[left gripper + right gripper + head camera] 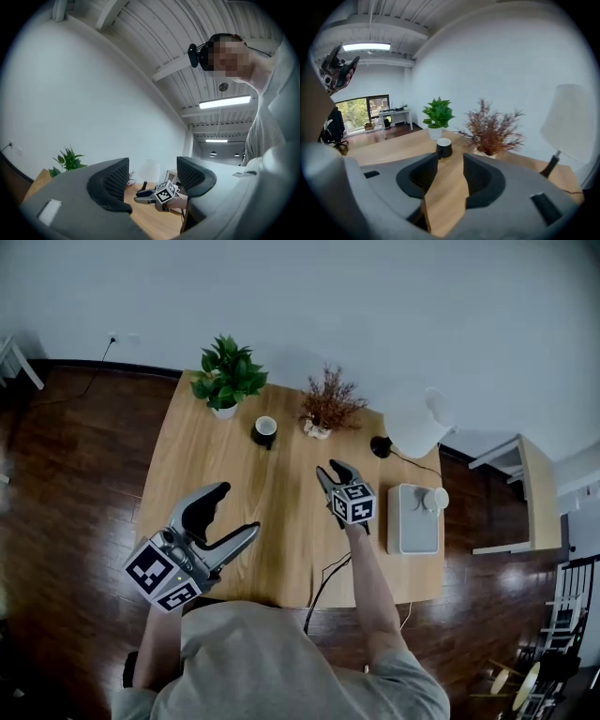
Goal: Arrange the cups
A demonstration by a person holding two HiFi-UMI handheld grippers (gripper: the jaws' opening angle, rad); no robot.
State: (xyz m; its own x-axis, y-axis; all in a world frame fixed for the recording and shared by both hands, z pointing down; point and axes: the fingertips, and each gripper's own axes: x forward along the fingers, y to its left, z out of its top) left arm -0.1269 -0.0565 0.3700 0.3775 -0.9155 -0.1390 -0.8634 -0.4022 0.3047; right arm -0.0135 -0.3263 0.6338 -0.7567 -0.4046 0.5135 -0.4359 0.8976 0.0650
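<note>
One black cup (265,430) — white inside, plant (228,371) in white pot (224,412), left gripper (239,508) and right gripper (330,468) jaws spread.

The edge cuts off the lamp (574,122); the cup (266,427) is too small for detail.

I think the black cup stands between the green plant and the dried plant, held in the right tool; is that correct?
Not held: the right tool is open and empty, short of the black cup, as the right gripper view shows. The cup stands between the green plant and the dried plant.
</note>
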